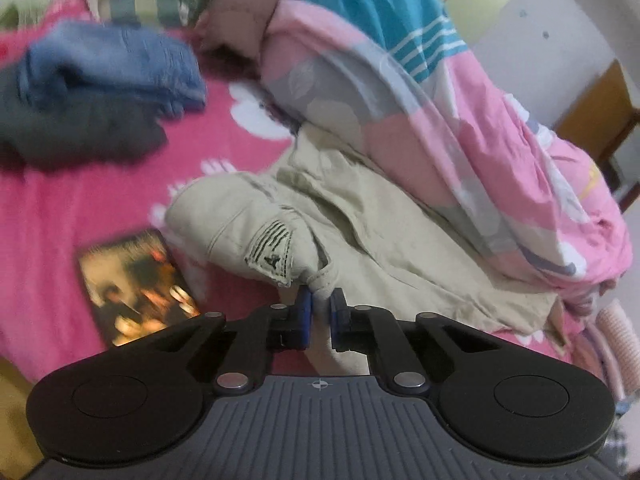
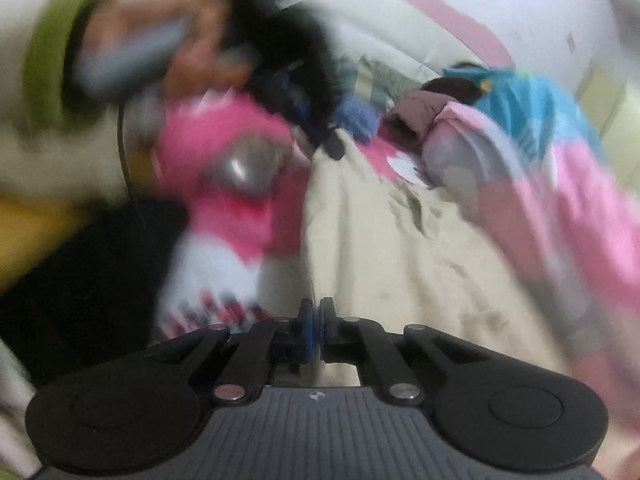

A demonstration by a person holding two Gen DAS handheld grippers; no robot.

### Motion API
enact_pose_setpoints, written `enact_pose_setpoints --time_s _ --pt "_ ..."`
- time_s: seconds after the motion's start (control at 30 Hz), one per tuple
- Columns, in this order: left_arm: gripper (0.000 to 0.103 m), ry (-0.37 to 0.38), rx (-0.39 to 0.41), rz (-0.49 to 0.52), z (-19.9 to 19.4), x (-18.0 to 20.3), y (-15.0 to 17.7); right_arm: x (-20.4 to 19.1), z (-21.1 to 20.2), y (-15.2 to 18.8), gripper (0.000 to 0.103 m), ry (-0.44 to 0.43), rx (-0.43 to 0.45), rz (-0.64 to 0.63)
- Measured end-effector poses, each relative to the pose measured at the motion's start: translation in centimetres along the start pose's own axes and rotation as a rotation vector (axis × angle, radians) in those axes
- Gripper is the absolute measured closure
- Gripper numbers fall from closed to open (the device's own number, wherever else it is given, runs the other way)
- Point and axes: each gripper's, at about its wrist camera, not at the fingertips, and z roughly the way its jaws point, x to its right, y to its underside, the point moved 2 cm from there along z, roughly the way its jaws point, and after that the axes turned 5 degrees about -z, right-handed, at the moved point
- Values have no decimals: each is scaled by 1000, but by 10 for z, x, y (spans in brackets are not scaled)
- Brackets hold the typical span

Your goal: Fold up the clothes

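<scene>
Lying spread on the pink bed sheet (image 1: 80, 216), beside the pink patterned quilt (image 1: 460, 152): the beige trousers (image 1: 360, 216). Left gripper (image 1: 319, 305) pinching a belt loop at the waistband, near the striped label (image 1: 274, 254). Right gripper (image 2: 316, 314) closed tight on the edge of the same beige cloth. Folded blue and dark clothes (image 1: 100, 92) staying well apart.

Matt creased khaki cloth garment (image 1: 360, 216), matt black plastic tool (image 1: 320, 308)
</scene>
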Motion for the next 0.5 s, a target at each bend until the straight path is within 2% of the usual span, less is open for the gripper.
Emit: enact_pose_setpoints --time_s 0.03,0.1,0.2,0.3,0.33,0.37,0.4,0.5 --pt "96 -27 -17 18 3 -2 2 7 -5 0 101 -63 20 55" --pt "95 -79 -61 42 12 -5 9 5 4 6 101 -118 3 86" --pt "86 -106 -59 54 9 -7 15 -8 29 23 99 -110 -105 47" --pt "79 -161 41 110 -12 0 15 -4 22 29 95 -123 -105 98" --pt "73 -184 83 133 -20 3 15 2 12 31 84 -131 -83 134" --pt "72 -203 123 156 -27 7 15 10 1 32 66 -138 -55 177" --pt "72 -221 163 178 -34 12 16 18 -10 34 59 -145 -26 219" --pt "70 -192 218 224 -38 34 20 45 -43 47 57 -162 51 389"
